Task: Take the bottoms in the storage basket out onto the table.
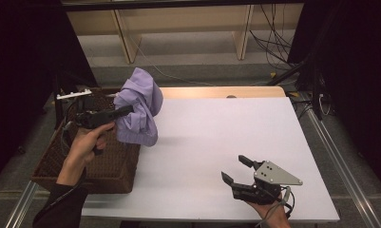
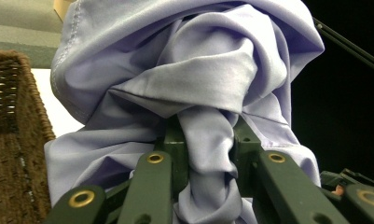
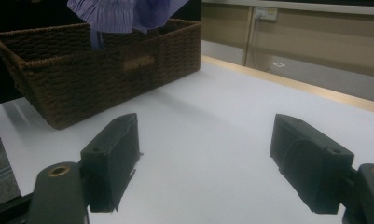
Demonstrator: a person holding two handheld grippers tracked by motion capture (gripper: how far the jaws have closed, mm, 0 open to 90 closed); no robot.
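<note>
Two grippers are under my hands at this desk (image 1: 216, 137), one on each side. At the left edge sits a dark brown wicker basket (image 1: 55, 161), part of it hanging past the desk's left edge. My left gripper (image 1: 126, 110) is held up over the basket's right rim, near the far left corner of the desk. Its jaws are clamped on a lavender garment (image 1: 141, 107), which hangs bunched in the air with its lowest folds above the basket's right wall and the white surface beside it. In the left gripper view a twisted fold of the garment (image 2: 208, 140) runs down between the two jaws, pinched tight on both sides, and the rest of the cloth billows above them; the basket (image 2: 12, 140) shows at the left of that view. My left hand (image 1: 86, 142) grips the handle over the basket.

Over at the near right edge of the desk, my right gripper (image 1: 236, 170) is just above the white surface with its jaws spread wide and nothing between them. The right gripper view shows bare desk (image 3: 208, 140) between the two jaws, with the basket (image 3: 96, 70) and the hanging garment (image 3: 124, 14) farther off.
</note>
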